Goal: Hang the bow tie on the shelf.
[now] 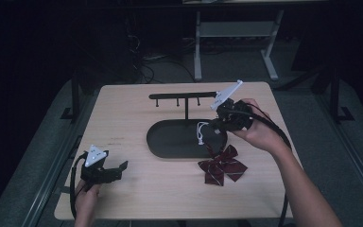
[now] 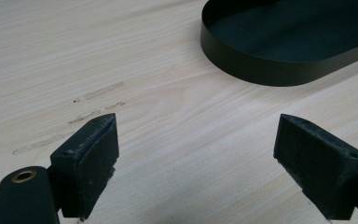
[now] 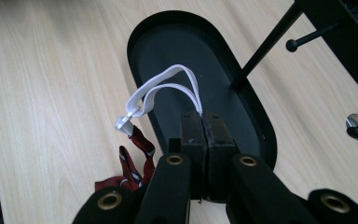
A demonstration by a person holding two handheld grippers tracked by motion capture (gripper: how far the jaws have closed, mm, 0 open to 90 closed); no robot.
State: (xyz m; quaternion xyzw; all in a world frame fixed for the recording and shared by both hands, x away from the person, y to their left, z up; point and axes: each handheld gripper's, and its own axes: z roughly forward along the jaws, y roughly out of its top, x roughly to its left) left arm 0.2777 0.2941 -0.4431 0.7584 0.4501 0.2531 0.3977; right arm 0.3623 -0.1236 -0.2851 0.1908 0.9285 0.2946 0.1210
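The right gripper [image 3: 203, 122] is clamped fully on the thin white elastic strap [image 3: 161, 88] of the dark red striped fabric bow tie [image 1: 223, 164], which lies below it, beside the black oval metal tray [image 3: 142, 35]. The bow is judged light, soft and floppy; the strap is the best hold.

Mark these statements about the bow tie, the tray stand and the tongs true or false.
1. The right tongs are shut on the white strap of the bow tie. True.
2. The left tongs grip the black tray. False: they are open over bare table, apart from the tray.
3. The bow tie hangs from a peg of the stand. False: its dark red bow lies on the table beside the tray.
4. The strap arches over the tray. True.
5. The bow tie is blue. False: it is dark red with thin pale stripes.
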